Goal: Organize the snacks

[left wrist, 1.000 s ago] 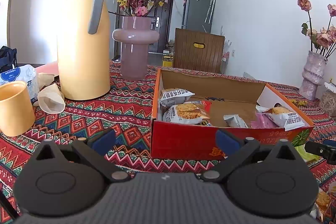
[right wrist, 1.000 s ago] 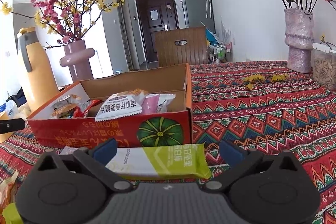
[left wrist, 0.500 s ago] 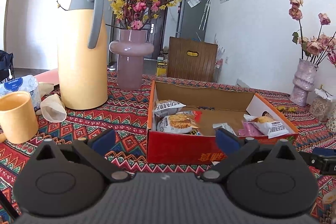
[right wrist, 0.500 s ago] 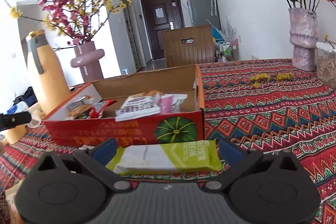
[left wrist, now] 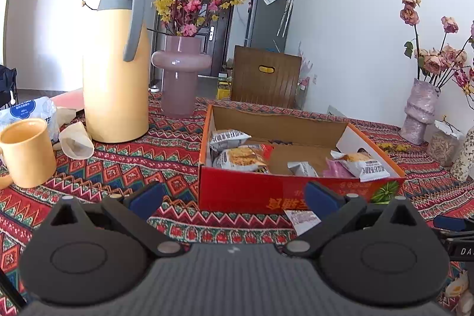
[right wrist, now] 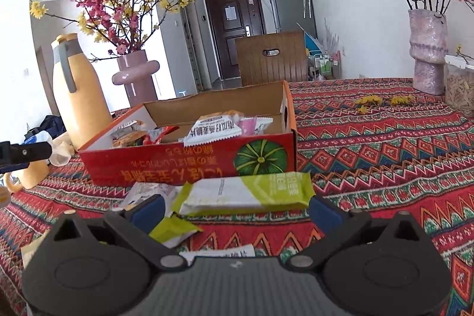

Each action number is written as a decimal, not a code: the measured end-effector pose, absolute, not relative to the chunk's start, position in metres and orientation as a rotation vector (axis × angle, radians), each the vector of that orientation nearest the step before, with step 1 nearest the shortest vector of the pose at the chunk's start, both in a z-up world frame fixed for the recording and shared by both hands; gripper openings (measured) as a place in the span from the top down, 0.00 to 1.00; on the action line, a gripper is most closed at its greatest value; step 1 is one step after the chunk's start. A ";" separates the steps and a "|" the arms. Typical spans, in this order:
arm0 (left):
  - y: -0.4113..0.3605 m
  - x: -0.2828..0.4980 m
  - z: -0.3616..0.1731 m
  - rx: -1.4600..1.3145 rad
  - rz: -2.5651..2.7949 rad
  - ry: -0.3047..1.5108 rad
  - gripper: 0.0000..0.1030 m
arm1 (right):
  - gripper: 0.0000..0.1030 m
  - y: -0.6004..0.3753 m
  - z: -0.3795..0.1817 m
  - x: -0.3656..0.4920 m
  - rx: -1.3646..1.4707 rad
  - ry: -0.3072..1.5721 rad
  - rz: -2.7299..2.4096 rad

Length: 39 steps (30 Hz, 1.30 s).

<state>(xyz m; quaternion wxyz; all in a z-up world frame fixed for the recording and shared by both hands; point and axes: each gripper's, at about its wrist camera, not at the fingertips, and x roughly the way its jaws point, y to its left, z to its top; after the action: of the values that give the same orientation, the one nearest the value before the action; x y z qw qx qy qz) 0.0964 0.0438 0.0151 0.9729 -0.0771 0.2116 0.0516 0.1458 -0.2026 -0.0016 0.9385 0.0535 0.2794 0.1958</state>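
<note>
Left gripper (left wrist: 234, 194) is hovering with its jaws spread wide and nothing between them, pointing at the red box (left wrist: 251, 191) on the patterned tablecloth (left wrist: 124, 165). From this side you're looking down into the box: a cracker pack (left wrist: 240, 158), a silver pack (left wrist: 302, 168), a pink one (left wrist: 336, 169) and a white pack (left wrist: 366, 165) leaning in the right corner. The thermos (left wrist: 117, 73), mug (left wrist: 26, 151) and pink vase (left wrist: 180, 76) are sitting off to the left.

Right gripper (right wrist: 237, 211) is also gaping wide, gripping nothing. What only this view is showing is the green-and-white bar (right wrist: 246, 193) lying on the cloth just in front of the box (right wrist: 189, 162), roughly between the pads, plus a smaller green packet (right wrist: 173, 231) and other wrappers nearer the camera. Whether the pads are touching the bar, can't tell.
</note>
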 end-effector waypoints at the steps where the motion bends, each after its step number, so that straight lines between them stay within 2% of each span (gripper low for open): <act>1: 0.043 0.095 0.015 -0.157 0.102 0.431 0.00 | 0.00 -0.203 -0.002 0.144 0.108 0.572 0.398; 20: 0.037 0.078 0.015 -0.165 0.101 0.452 0.00 | 0.00 -0.221 -0.006 0.123 0.110 0.592 0.357; 33: 0.029 0.080 0.011 -0.150 0.104 0.481 0.00 | 0.00 -0.205 -0.023 0.125 0.043 0.674 0.400; 35: 0.029 0.079 0.011 -0.149 0.108 0.484 0.00 | 0.09 -0.202 -0.025 0.125 0.028 0.684 0.400; 37: 0.029 0.078 0.010 -0.151 0.111 0.487 0.00 | 0.29 -0.199 -0.026 0.124 0.014 0.691 0.403; 39: 0.031 0.078 0.009 -0.153 0.114 0.493 0.00 | 0.37 -0.196 -0.027 0.121 -0.011 0.690 0.401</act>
<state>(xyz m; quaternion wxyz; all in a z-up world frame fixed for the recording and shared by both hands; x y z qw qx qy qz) 0.0779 0.0306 0.0088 0.9653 -0.0754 0.2437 0.0566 0.1214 -0.1960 -0.0266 0.9214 -0.0053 0.3360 0.1950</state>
